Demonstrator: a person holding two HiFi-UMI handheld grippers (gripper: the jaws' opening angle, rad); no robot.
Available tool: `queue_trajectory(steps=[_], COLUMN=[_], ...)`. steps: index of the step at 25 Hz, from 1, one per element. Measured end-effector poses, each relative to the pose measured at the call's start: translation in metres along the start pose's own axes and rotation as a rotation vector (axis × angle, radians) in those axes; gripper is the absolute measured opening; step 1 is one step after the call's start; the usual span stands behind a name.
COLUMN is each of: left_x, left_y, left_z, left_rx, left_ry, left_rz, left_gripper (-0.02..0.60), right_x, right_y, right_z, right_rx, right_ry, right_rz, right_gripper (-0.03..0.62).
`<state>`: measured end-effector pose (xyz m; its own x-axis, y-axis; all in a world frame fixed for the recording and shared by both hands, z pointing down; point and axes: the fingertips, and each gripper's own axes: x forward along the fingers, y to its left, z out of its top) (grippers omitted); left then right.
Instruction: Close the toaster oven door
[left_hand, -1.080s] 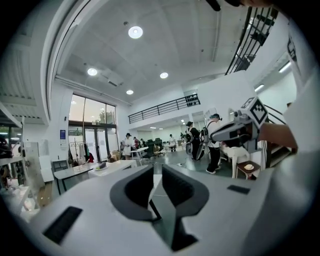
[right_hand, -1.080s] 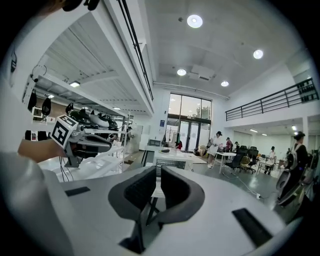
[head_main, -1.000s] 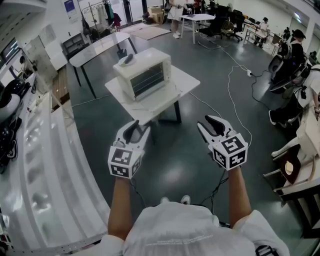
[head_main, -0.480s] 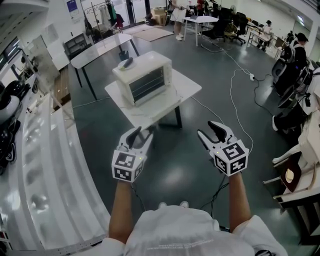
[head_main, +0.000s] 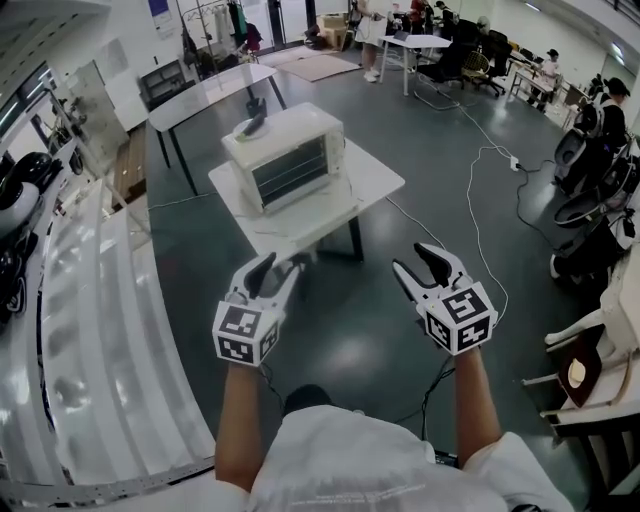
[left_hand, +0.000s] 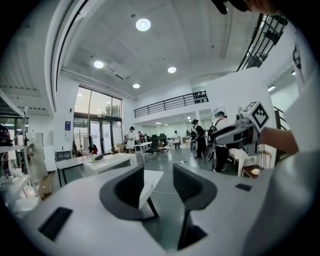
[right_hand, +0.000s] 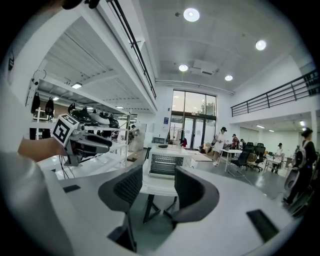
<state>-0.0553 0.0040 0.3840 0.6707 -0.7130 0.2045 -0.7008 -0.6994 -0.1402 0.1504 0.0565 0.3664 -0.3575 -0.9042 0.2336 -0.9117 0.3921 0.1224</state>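
Facing toaster oven (head_main: 285, 158) on white table (head_main: 372, 177)

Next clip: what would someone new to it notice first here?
A white toaster oven sits on a small white table mid-floor in a big hall. Nearer the camera, the left tongs and right tongs point towards it, well short, both empty; the left jaws are closing a little, the right stand open.
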Motion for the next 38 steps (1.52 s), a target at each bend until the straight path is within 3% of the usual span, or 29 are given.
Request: queue_trajectory(steps=[6, 11, 25, 30, 38], left_x=[0.029, 0.068, 0.207, 0.241, 0.269], left_y=[0.007, 0.033, 0.192, 0.239, 0.265], left_z=[-0.001, -0.009, -0.016, -0.042, -0.106], left_rx=[0.002, -0.01, -0.009, -0.047, -0.123], left_ry=[0.011, 0.018, 0.058, 0.118, 0.236], left_rz=[0.014, 0.005, -0.016, -0.014, -0.026], left_gripper=[0.189, 0.189, 0.187, 0.179, 0.169], right_x=[0.015, 0.052, 0.237, 0.293, 0.347], right_y=[-0.041, -0.063, -0.125, -0.137, -0.133], right_z=[-0.001, -0.007, 0.041, 0.029, -0.001], right_rx=[0.079, 0.062, 0.052, 0.075, 0.17], right_ry=[-0.046, -0.023, -0.011, 0.041, 0.12], right_rz=[-0.041, -0.048, -0.069, -0.093, -0.026], right_gripper=[0.195, 0.195, 0.195, 0.195, 0.207])
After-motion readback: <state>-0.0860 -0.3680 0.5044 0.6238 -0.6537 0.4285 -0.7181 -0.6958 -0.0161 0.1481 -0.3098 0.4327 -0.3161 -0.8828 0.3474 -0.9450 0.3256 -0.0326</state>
